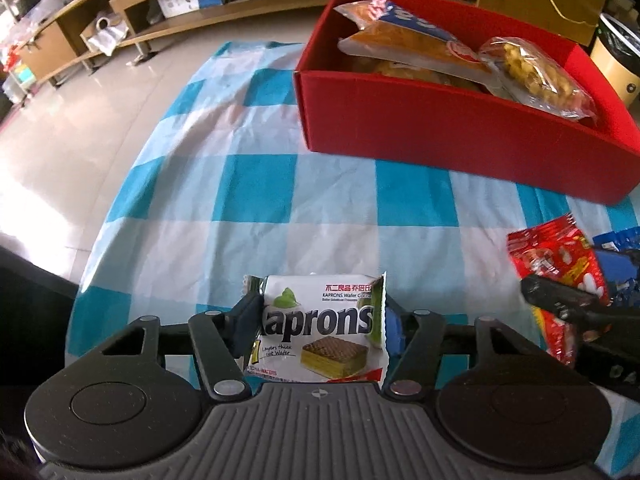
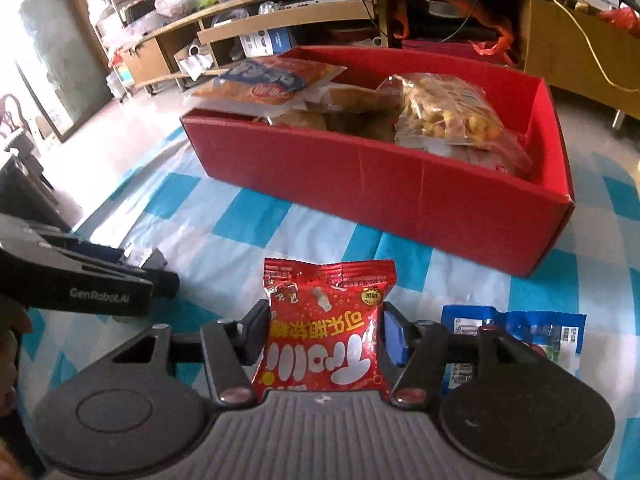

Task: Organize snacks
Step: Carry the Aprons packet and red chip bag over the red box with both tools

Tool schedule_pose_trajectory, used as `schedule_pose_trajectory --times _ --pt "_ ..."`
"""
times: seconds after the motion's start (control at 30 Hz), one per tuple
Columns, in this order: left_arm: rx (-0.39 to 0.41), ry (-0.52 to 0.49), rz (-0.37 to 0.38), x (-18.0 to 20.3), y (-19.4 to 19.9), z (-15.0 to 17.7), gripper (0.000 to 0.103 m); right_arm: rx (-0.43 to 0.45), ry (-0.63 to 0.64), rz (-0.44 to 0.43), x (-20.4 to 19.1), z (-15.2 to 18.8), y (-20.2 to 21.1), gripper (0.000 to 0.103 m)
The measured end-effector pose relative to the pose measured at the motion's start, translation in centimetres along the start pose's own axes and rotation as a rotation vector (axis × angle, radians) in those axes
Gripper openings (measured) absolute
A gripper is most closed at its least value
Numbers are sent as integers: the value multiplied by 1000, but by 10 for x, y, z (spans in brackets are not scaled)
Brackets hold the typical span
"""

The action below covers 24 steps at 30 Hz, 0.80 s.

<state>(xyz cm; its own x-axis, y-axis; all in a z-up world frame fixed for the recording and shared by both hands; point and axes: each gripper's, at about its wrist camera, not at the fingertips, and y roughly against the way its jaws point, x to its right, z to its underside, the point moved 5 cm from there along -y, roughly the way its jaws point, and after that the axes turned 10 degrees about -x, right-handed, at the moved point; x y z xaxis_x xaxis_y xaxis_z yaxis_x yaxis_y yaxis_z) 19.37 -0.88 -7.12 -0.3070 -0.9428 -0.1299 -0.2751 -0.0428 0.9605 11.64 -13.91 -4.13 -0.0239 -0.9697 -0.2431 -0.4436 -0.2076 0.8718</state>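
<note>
My left gripper (image 1: 320, 320) is shut on a white Kaprons wafer packet (image 1: 320, 328), held above the blue-and-white checked cloth (image 1: 256, 200). My right gripper (image 2: 324, 332) is shut on a red candy packet (image 2: 326, 320); that gripper (image 1: 560, 300) and its red packet (image 1: 556, 260) also show at the right of the left wrist view. A red cardboard box (image 1: 440, 128) with several snack bags (image 1: 416, 48) stands ahead of both grippers; it also shows in the right wrist view (image 2: 360, 172). The left gripper shows at the left of the right wrist view (image 2: 160, 276).
A blue-and-white snack packet (image 2: 516, 336) lies on the cloth to the right of my right gripper. Low wooden shelving (image 1: 160, 4) with clutter runs along the far wall. Tiled floor (image 1: 60, 140) lies past the cloth's left edge. A round bin (image 1: 616, 64) stands behind the box.
</note>
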Motion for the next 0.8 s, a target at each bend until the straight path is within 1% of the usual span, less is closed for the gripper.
schedule_pose_trajectory --times 0.03,0.13,0.2,0.4,0.63,0.8 --pt "1 12 2 -2 1 -1 66 8 -3 -6 1 -2 2 54" --pt "12 42 50 -6 9 -6 66 31 -12 -28 1 -6 8 54" --pt "29 53 63 -5 16 -9 66 43 -17 -40 1 -8 13 54" --pt "94 42 97 4 41 -16 66 88 -46 -77 4 -13 29 53" --pt "143 23 110 18 56 -27 66 167 -76 -103 11 -24 55 53" --pt "187 -3 112 33 68 -45 66 222 -108 -99 23 -35 71 53"
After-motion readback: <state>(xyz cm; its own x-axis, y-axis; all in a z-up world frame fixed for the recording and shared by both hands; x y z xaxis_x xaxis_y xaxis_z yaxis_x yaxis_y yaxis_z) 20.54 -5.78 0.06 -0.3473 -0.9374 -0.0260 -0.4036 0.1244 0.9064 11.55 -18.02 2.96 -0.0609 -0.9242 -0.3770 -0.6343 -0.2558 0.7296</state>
